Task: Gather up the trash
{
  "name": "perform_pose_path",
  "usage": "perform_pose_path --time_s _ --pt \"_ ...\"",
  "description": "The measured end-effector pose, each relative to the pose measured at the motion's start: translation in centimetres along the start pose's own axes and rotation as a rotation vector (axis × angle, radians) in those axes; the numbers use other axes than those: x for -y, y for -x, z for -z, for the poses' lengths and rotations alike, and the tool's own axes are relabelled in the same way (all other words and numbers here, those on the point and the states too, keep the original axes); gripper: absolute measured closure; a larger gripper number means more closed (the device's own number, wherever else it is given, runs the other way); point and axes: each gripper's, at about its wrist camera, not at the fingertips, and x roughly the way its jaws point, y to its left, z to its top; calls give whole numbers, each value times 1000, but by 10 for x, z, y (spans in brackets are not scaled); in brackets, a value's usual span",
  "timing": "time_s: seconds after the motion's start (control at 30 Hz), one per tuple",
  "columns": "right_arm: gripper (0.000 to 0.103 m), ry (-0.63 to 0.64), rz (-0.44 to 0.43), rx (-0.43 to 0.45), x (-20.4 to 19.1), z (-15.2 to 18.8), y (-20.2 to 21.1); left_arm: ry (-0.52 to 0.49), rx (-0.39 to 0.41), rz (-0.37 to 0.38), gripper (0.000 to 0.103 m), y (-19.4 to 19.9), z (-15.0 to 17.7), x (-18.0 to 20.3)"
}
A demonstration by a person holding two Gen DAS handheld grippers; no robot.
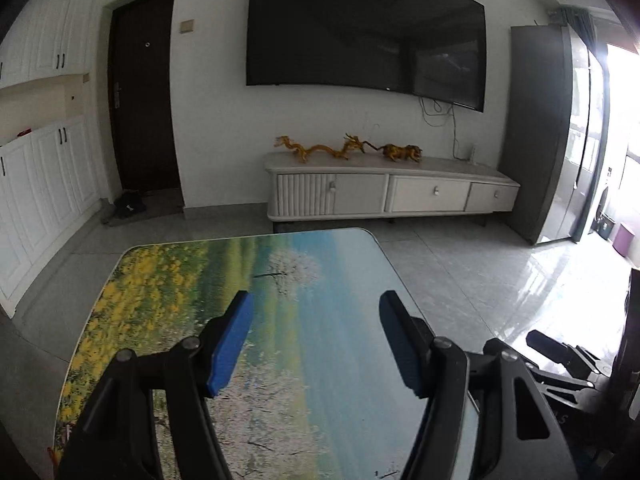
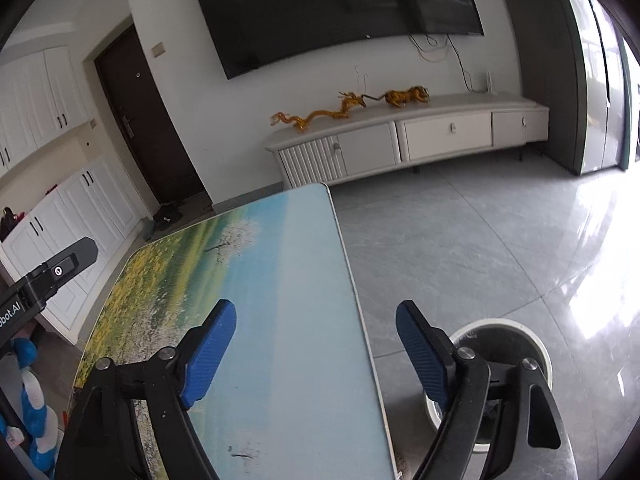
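From the left wrist view, the left gripper [image 1: 316, 340] hangs over the landscape-printed table [image 1: 168, 280], its blue-padded fingers [image 1: 230, 344] spread wide with nothing between them; no trash shows on the tabletop here, and the other tool sits low at the right edge. From the right wrist view, the right gripper [image 2: 316, 350] is likewise wide apart and holds nothing, straddling the table's right edge, and the white-rimmed trash bin [image 2: 516, 344] stands on the floor just beside the table, partly hidden behind the right finger.
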Motion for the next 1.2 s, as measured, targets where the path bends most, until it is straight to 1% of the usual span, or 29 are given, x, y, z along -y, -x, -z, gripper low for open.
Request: perform_pose_path --time_s 0.07,0.1,0.13,0.17,0.23,0.3,0.37,0.47,0.53,0.63,0.77,0.97,1.07,1.2 --pt "14 20 20 20 -11 2 2 13 20 -31 38 9 2 -11" --pt "13 31 34 31 -15 3 3 20 27 -46 35 12 4 -16" --pt "10 38 47 40 -18 5 4 23 36 -64 27 16 5 -20" --pt "7 48 66 52 -22 7 4 24 47 -78 22 19 7 -22" --pt "6 58 92 68 -27 8 3 22 62 -99 19 22 10 -27" --pt "4 65 112 82 -29 11 4 23 61 -108 16 22 13 -28" --pt "2 68 129 94 -31 13 5 13 64 -115 10 21 16 -27" --pt "0 68 146 113 -30 14 6 8 69 -125 4 19 20 -25" --pt "0 66 152 119 -28 15 7 11 70 -119 1 18 23 -23" --pt "0 55 167 126 -22 16 7 5 77 -111 1 15 25 -16" --pt "0 47 191 118 -14 20 3 -19 71 -68 1 9 31 -3" --pt "0 27 256 114 8 26 4 -66 24 9 0 -4 41 21" --pt "0 10 286 115 22 28 6 -90 10 28 0 -10 45 34" --pt "0 11 321 120 29 31 7 -105 -12 39 0 -19 47 46"
